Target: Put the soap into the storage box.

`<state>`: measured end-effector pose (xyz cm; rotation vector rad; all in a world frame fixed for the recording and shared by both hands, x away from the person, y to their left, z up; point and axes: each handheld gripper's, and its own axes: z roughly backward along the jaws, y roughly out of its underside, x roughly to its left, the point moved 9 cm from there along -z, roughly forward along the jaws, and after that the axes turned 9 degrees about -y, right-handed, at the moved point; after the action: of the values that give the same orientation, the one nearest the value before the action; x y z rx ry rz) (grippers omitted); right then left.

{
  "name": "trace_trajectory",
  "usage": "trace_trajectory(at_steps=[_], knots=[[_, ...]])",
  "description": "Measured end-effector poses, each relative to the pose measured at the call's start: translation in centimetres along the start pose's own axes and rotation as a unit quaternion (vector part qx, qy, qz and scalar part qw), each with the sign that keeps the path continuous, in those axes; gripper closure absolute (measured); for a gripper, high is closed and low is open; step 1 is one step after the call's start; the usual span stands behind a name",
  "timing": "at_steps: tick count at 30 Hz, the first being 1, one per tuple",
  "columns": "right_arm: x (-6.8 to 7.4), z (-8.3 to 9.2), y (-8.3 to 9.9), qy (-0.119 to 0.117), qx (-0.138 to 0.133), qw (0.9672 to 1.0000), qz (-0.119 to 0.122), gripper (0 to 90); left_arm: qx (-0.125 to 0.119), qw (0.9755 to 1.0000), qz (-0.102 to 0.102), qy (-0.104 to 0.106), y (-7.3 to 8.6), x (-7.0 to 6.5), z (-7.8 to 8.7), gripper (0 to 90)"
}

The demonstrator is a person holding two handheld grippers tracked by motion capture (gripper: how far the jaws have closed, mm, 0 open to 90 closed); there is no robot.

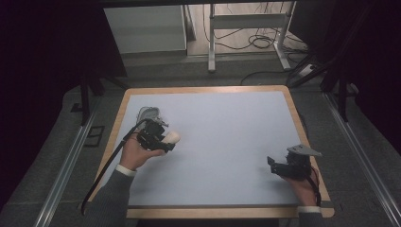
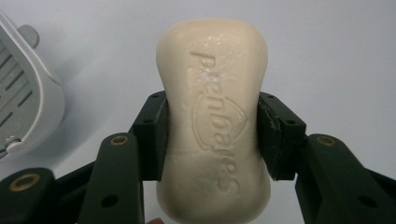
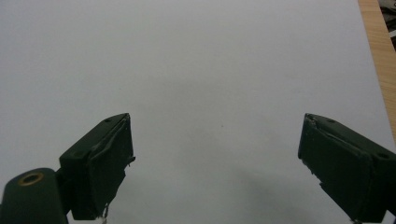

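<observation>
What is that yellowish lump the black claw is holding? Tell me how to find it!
Start at the pale blue table top with the wooden rim and look to its left side. There the left gripper is shut on a cream-coloured bar of soap, close beside a grey slotted plastic soap dish. The soap is the smooth, rounded one with letters pressed into it.

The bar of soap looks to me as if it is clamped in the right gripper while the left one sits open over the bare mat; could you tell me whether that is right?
Not quite: the sides are swapped. The left gripper is shut on the bar of soap, as the left gripper view shows, with a pad pressed on each flank. The right gripper is the open one, over the bare mat.
</observation>
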<state>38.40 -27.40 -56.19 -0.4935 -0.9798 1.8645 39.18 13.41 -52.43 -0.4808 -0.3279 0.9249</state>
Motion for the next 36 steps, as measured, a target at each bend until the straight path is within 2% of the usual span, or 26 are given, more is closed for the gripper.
trace_trajectory(at_steps=[16,36], knots=[[-0.1,0.0,0.1,0.000,0.002,1.0000,0.002,10.1,0.001,0.9999,0.006,-0.008,-0.5,1.1,0.1,49.7],[-0.2,0.0,0.1,0.002,0.001,1.0000,0.000,10.1,0.001,0.9996,0.016,-0.025,-1.7,3.3,0.5,49.7]])
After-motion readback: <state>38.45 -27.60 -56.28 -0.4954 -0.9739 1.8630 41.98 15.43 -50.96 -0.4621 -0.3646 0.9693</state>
